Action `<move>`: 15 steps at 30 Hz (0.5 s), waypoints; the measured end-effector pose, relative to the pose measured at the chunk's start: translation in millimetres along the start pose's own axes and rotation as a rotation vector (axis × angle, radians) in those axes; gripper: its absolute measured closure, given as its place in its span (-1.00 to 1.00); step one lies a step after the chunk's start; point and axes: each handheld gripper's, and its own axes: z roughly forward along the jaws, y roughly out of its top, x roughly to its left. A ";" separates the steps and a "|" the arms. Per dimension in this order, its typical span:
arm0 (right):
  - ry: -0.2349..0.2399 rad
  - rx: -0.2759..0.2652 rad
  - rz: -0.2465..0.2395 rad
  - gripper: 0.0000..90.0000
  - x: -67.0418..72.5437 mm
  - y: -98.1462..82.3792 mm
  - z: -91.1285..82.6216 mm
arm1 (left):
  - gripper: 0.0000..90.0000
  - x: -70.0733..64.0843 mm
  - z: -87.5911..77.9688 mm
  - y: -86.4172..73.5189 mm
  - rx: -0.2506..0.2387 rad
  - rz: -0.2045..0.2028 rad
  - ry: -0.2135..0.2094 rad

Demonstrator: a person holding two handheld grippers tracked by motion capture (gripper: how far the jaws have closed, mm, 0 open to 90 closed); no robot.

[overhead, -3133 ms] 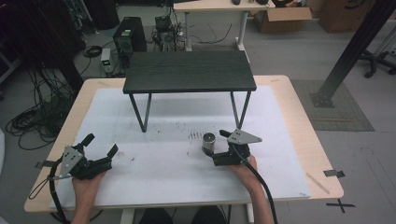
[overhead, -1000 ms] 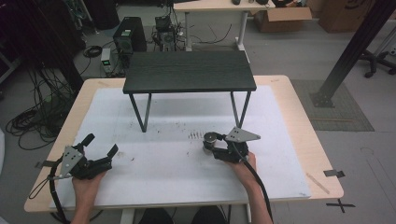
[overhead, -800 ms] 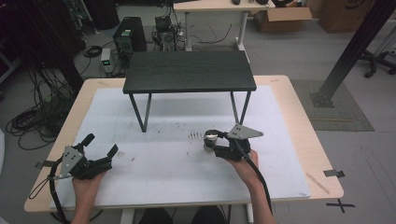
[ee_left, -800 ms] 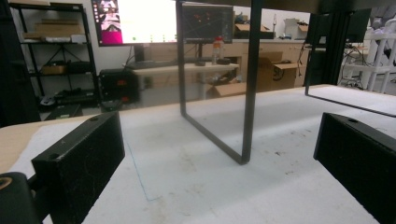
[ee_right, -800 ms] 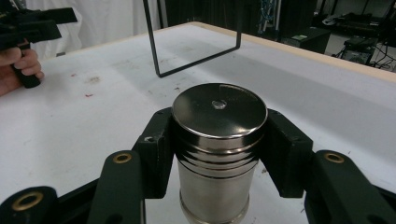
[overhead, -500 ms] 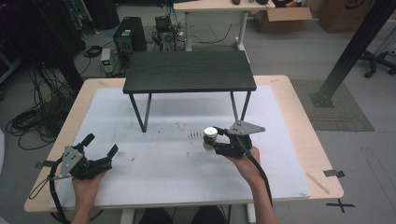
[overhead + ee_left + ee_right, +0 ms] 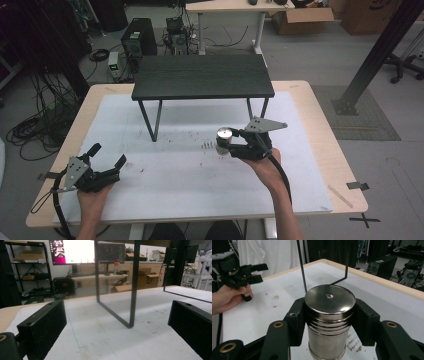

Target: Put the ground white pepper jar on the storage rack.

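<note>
The right gripper (image 7: 231, 145) squeezes a shiny metal can (image 7: 223, 140) tight betw. both jaws, upright, lifted off the white mat (image 7: 190, 190), just at 5 o'clock from the small black table (image 7: 202, 76). The left gripper (image 7: 107, 157) sits at 8 o'clock, jaws wide, w/ nothing in them.

Silver can, black claws, white mat

The metal cylinder (image 7: 329, 320) was shiny silver with ringed grooves near its top, clamped between the matte black right gripper (image 7: 329, 320). Under it the white mat (image 7: 200, 175) had reddish-brown specks. Behind sat a black slatted-looking stand (image 7: 202, 76); the left gripper (image 7: 102, 167) was black too.
</note>
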 end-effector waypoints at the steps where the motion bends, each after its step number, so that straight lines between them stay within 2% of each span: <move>1: 0.008 0.001 0.004 0.10 -0.2 6.8 -1.3 | -0.95 0.1 0.0 0.1 0.001 -0.001 0.000; 7: 0.016 0.007 0.005 0.10 0.1 23.6 -2.7 | -0.95 0.0 0.0 0.0 0.000 -0.001 0.000; 15: 0.034 0.013 -0.013 0.10 -0.5 56.8 -1.8 | -0.95 0.1 0.1 0.0 0.000 -0.002 0.000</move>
